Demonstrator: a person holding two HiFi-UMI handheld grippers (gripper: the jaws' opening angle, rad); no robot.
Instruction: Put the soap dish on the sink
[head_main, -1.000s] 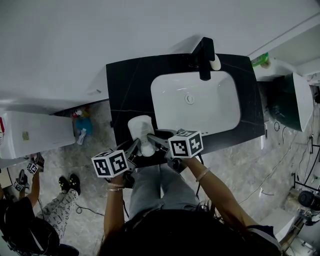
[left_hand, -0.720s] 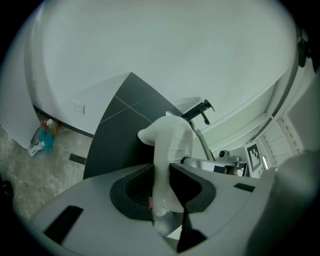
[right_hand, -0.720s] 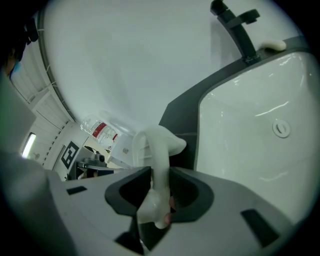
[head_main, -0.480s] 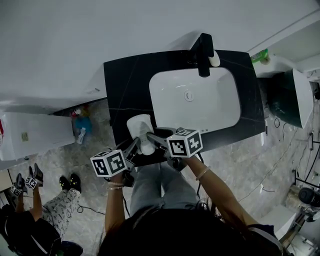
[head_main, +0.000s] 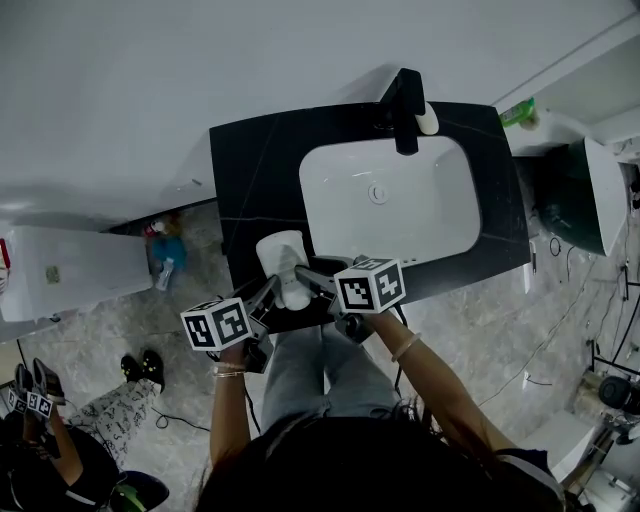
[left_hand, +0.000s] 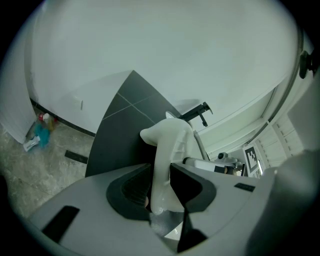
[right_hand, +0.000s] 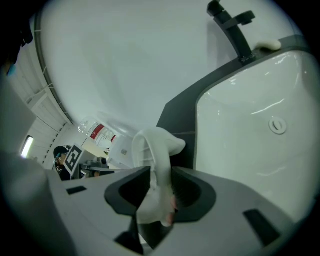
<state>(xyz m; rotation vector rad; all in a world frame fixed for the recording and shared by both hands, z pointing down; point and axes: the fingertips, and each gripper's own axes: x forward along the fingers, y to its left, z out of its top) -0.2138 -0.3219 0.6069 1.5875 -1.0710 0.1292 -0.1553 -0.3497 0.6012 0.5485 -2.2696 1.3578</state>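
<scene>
Worktop (head_main: 250, 180) of black stone is being seen, with the white sink (head_main: 400, 215) set in it. Over its front left part the soap dish (head_main: 281, 262) is being held at its near end, with the left gripper (left_hand: 162, 185) and the right gripper (right_hand: 160, 192) both being clamped on it. It is being judged light, stiff and slippery. The faucet (head_main: 408, 115) is well apart, so nothing is being blocked.

A black counter (head_main: 255, 180) stands against a white wall (head_main: 200, 70). A black faucet (head_main: 406, 112) rises at its back edge, with a pale oval bar (head_main: 429, 121) just beside it on the right. Left of the counter, blue bottles (head_main: 166, 250) sit on the grey marbled floor (head_main: 110, 330) near a white cabinet (head_main: 70, 270). A dark green tub (head_main: 565, 200) stands to the right. Thin cables (head_main: 545, 345) lie on the floor.
</scene>
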